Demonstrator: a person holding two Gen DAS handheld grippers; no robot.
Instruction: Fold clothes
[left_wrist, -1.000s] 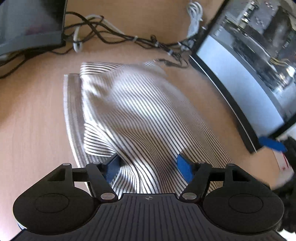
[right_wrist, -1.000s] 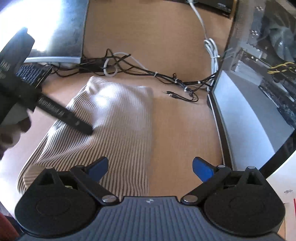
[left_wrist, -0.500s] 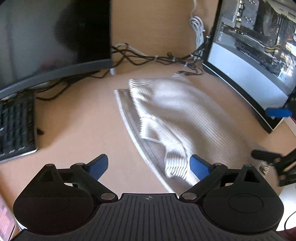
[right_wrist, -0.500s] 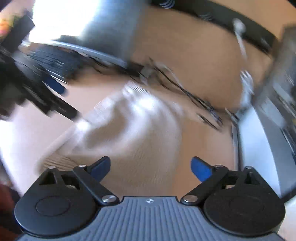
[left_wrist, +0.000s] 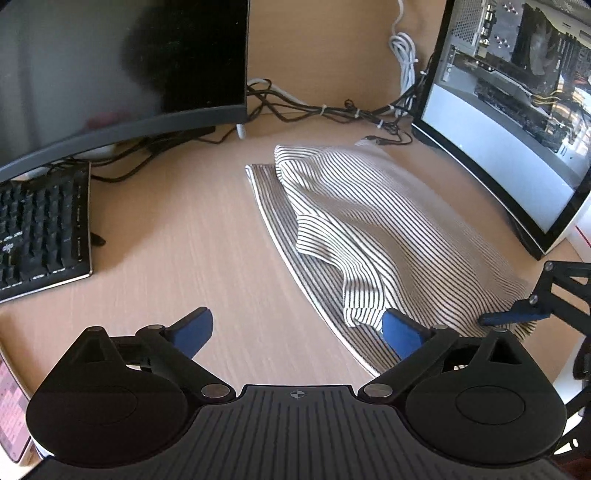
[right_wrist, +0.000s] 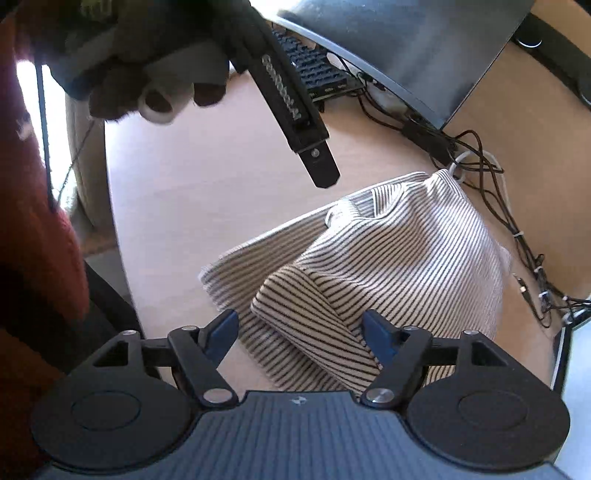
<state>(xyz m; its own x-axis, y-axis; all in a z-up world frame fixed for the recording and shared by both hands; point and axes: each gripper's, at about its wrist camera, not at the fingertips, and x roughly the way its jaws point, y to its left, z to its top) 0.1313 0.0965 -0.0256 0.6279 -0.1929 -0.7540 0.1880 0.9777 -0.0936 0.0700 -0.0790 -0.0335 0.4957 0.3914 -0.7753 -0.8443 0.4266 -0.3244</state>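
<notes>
Shirt (left_wrist: 388, 221) lies half-folded mid-surface (left_wrist: 184, 240) toward the right edge. My right fingers (right_wrist: 376, 334) are closing around its near fold, not yet pinching; left gripper (left_wrist: 295, 328) spread, empty. Next: pinch, carry fold across.

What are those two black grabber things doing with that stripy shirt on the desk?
A person is folding the stripy shirt on a wooden desk, with one grabber in each hand. The left gripper has its jaws wide open over the bare desk beside the shirt, holding nothing. The right gripper has its jaws closing around a folded bit of the near edge. The shirt is bunched up, only partly folded, between a keyboard and a monitor.
</notes>
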